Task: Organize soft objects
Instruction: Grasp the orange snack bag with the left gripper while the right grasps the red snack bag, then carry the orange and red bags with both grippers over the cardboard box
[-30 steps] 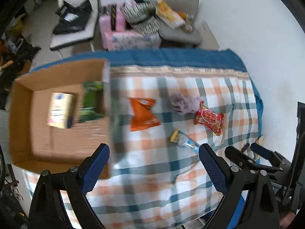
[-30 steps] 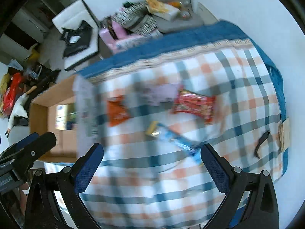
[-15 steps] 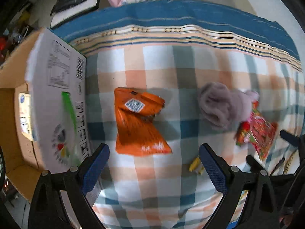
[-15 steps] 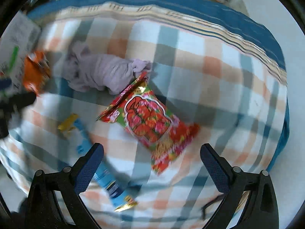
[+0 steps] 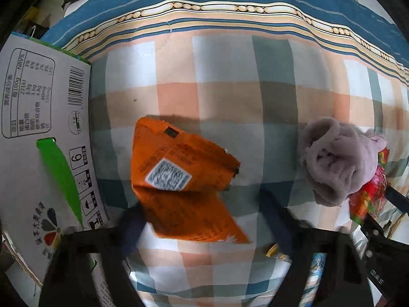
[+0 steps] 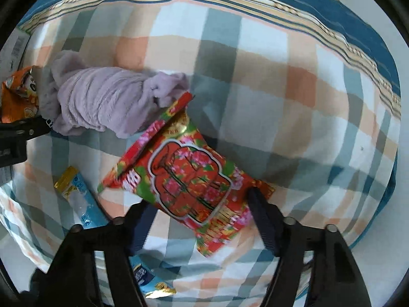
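In the left wrist view my left gripper (image 5: 204, 217) is open, its fingers on either side of the near end of an orange snack bag (image 5: 179, 179) on the plaid cloth (image 5: 230, 97). A lilac cloth (image 5: 334, 163) lies to its right. In the right wrist view my right gripper (image 6: 199, 212) is open, straddling the near end of a red flowered snack bag (image 6: 189, 179). The lilac cloth (image 6: 102, 102) touches that bag's far corner. Whether the fingers touch either bag I cannot tell.
A cardboard box flap (image 5: 43, 140) with printed labels stands at the left, close to the orange bag. A blue snack packet (image 6: 81, 199) lies left of the red bag. The blue bed edge (image 6: 370, 58) runs along the far side and right.
Both grippers have dropped down close to the bed. The left one has come over the orange bag, the right one over the red flowered bag. Both stay open.
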`<state>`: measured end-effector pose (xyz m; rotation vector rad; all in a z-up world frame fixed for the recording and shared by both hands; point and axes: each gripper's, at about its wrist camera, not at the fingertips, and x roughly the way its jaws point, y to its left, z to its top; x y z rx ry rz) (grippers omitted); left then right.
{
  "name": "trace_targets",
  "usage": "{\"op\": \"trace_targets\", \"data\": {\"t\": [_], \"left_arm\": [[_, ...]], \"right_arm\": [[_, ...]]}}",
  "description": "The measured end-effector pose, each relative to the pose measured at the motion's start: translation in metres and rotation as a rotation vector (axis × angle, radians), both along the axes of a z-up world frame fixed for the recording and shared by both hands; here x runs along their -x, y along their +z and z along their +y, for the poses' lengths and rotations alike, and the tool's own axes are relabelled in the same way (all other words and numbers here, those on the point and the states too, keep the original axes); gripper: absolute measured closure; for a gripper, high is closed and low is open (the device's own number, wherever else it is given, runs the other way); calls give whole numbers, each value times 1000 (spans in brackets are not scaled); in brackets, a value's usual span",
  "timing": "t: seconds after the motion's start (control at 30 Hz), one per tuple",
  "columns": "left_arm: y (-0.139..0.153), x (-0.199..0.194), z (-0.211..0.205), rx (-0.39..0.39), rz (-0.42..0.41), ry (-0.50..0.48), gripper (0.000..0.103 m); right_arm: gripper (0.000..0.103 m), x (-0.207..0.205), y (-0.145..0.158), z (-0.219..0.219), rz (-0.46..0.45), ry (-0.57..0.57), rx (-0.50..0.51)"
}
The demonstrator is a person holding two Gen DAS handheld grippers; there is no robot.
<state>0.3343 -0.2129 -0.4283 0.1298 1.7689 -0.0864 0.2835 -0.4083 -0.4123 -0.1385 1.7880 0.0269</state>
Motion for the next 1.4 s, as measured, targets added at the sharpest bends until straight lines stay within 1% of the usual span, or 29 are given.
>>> {"op": "trace_targets", "data": {"t": [0.1, 0.2, 0.33, 0.43, 0.47, 0.53, 0.6, 0.63, 0.67, 0.7, 0.77, 0.8, 0.87, 0.9, 0.93, 0.97, 1.0, 1.03, 1.07, 1.23, 1.3, 1.33, 1.37, 1.4], "left_arm": [[4, 5, -7, 33, -8, -11, 43], [8, 13, -17, 60, -22, -32, 44], [1, 19, -27, 57, -15, -84, 43], [-6, 23, -33, 55, -11, -115, 41], [-7, 23, -33, 59, -11, -115, 40], [-12, 23, -37, 71, -9, -104, 39], [-15, 23, -34, 82, -6, -94, 39], [-16, 22, -34, 86, -4, -90, 39], [-17, 22, -35, 90, -3, -85, 39], [-18, 21, -35, 95, -2, -78, 39], [-18, 21, -35, 100, 0, -70, 39], [-19, 18, -33, 102, 0, -69, 40], [-17, 17, -30, 106, -8, -62, 42], [-9, 7, -6, 105, -12, -62, 46], [-3, 3, 2, 101, -21, -61, 51], [-2, 3, 4, 101, -26, -63, 53], [1, 4, 4, 102, -29, -63, 56], [4, 7, 3, 105, -32, -59, 58], [6, 8, 5, 108, -36, -56, 58], [16, 25, 11, 126, -52, -54, 60], [15, 26, 12, 130, -64, -58, 61], [18, 29, 13, 133, -73, -60, 61], [22, 32, 14, 135, -80, -59, 61], [25, 35, 15, 138, -87, -59, 61]], "right_arm": [[33, -4, 12, -4, -31, 6, -41], [31, -12, 10, -2, -29, 61, -19], [31, -21, -4, 8, 6, 153, 25], [31, -22, -8, 11, 11, 181, 55], [36, -22, -6, 11, 12, 176, 62], [40, -21, -3, 6, 41, 96, 89], [41, -17, 0, -5, 102, -28, 80], [41, -15, 0, -7, 120, -56, 64], [41, -16, 2, -8, 125, -61, 52], [41, -18, 6, -8, 107, -36, 60], [34, -23, 7, -6, 88, 9, 76], [32, -27, 5, -1, 86, 25, 82], [32, -31, 2, 0, 85, 22, 79], [32, -33, 3, -2, 80, 19, 78], [32, -35, 8, -4, 73, 1, 76], [39, -33, 10, -5, 69, -12, 66], [43, -32, 14, -7, 66, -26, 52], [49, -25, 19, -16, 59, -36, 50], [51, -20, 24, -18, 55, -37, 62], [53, -9, 47, -21, 38, -84, 87], [54, 11, 52, -29, 24, -114, 79], [54, 14, 58, -32, 19, -128, 75], [54, 6, 64, -41, 12, -139, 73], [54, 12, 69, -41, 5, -152, 73]]}}
